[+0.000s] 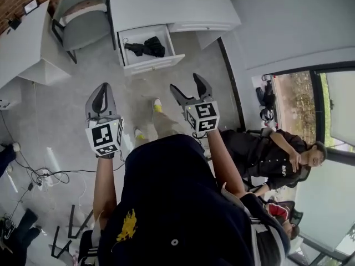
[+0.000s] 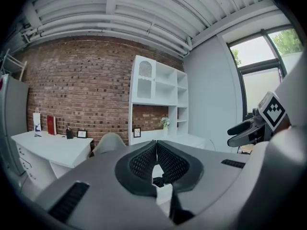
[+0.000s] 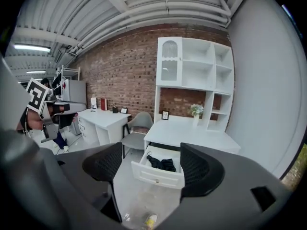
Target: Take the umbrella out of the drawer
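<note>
Pressed together on the left gripper (image 2: 156, 145) (image 1: 103, 88), mesh pads touching tip to tip, empty. Spread wide on the right gripper (image 3: 149, 157) (image 1: 186, 83), also gripping nothing, with the open drawer (image 3: 156, 176) framed in the gap between its jaws. Both held up in mid-air, side by side, well short of the furniture, over bare grey floor (image 1: 66, 121) and a pair of yellow-toed shoes (image 1: 157, 105).

Farther out, across that floor: the white drawer (image 1: 154, 64) pulled out from under a white desk (image 1: 166, 4). Inside it, the umbrella (image 1: 145, 47) (image 3: 161, 163): black, folded short, fabric bunched and rumpled, lying flat on the drawer bottom with a thin strap looping off its left end. Not touched by either gripper.

Left of the drawer, a grey chair (image 1: 83, 15). Above the desk, a white shelf unit (image 3: 194, 75) against a brick wall (image 3: 124, 71). Off to the right, a seated person in dark clothes (image 1: 272, 154).
</note>
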`<state>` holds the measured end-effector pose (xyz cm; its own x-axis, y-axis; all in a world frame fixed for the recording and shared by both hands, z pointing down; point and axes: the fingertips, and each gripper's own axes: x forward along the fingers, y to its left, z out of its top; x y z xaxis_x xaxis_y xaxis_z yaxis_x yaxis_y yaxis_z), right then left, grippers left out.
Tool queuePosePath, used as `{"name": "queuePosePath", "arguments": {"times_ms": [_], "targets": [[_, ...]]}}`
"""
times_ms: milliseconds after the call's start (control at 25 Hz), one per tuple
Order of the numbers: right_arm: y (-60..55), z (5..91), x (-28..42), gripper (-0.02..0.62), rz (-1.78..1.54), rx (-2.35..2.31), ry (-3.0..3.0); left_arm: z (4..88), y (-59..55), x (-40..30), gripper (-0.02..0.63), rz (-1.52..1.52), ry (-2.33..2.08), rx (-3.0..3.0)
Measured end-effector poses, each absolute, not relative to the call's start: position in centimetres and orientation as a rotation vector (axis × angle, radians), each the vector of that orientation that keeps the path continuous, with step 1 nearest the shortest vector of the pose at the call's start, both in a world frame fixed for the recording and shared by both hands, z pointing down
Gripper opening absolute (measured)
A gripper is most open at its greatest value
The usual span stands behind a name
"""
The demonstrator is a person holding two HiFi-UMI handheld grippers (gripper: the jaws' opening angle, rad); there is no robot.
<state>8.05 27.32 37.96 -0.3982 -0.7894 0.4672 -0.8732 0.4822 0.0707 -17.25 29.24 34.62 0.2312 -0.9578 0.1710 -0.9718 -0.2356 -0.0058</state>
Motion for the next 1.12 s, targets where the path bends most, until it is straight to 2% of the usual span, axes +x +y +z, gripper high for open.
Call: {"name": "queuePosePath", "arguments": {"times_ms": [280, 600, 1120], "targets": [[21.7, 40.1, 7.4, 0.386, 0.274, 1.291, -2.331, 34.8, 24.0, -14.7, 0.018, 0.238, -1.882, 2.394], [9.9, 41.4, 6.2, 0.367, 0.265, 1.212, -2.413, 34.1, 13.2, -14.5, 0.018, 0.308, -1.917, 2.392], [-1.3, 47.0, 9.4, 0.367, 0.413, 1.094, -2.382, 35.8, 2.0, -11.2, 0.018, 0.537, -1.854, 2.360]]}}
